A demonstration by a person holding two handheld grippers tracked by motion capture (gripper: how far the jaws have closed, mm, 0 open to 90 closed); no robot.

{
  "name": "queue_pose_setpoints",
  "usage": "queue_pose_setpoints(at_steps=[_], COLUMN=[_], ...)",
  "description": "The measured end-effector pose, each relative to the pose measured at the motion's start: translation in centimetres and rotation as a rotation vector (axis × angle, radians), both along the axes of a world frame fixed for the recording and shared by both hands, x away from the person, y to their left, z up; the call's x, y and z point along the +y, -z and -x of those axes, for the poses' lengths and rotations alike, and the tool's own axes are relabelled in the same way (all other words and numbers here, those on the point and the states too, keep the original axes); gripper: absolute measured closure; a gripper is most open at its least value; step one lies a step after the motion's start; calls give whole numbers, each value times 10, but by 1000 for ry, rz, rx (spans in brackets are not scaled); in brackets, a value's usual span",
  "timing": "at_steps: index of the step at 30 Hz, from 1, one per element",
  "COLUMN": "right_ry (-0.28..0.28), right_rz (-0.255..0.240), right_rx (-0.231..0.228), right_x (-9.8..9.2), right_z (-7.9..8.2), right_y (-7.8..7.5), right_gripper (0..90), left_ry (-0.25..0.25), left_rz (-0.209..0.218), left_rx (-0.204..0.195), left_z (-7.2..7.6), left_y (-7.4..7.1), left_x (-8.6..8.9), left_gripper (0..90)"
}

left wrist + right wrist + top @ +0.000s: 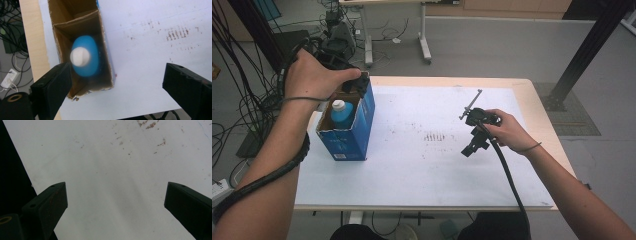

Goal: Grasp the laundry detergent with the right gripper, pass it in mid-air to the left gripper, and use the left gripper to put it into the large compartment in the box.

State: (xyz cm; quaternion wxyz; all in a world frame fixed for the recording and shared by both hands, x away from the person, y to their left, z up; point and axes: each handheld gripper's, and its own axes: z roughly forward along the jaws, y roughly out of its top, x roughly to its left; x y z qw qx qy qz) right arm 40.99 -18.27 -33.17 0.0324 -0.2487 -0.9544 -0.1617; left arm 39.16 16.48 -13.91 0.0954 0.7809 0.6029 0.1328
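A blue bottle (343,114) with a white cap stands upright inside an open blue carton (362,127) at the table's left side. My left gripper (357,84), held in the left hand, hovers just above the carton's far rim. In the left gripper view the jaws of the left gripper (116,87) stand wide apart above the bottle (85,56) and the carton's brown inner wall (105,50), with nothing between them. My right gripper (471,147) hangs open over the white sheet to the right of centre. In the right gripper view the right gripper (115,205) has only bare sheet between its jaws.
A white sheet (422,170) with brown smudges (435,136) covers the tabletop. Cables (242,100) lie on the floor at the left. Another table's legs (424,45) stand behind, and a black post (584,50) rises at the far right.
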Motion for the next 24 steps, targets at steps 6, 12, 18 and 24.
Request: queue_pose_setpoints(at_steps=[6, 12, 18, 24], right_ry=[3, 8, 16, 19], right_rz=[1, 3, 0, 6], right_rx=[2, 4, 5, 1], right_x=[0, 0, 1, 1], right_z=[0, -1, -2, -1], right_y=[0, 0, -1, -3], right_gripper=[44, 44, 43, 43], left_ry=[49, 117, 179, 228], left_rz=[10, 26, 41, 53], left_rx=[4, 11, 29, 54], left_z=[6, 14, 21, 26], left_y=[-2, -3, -1, 7], left_x=[-16, -35, -53, -72], left_gripper=[71, 52, 47, 47])
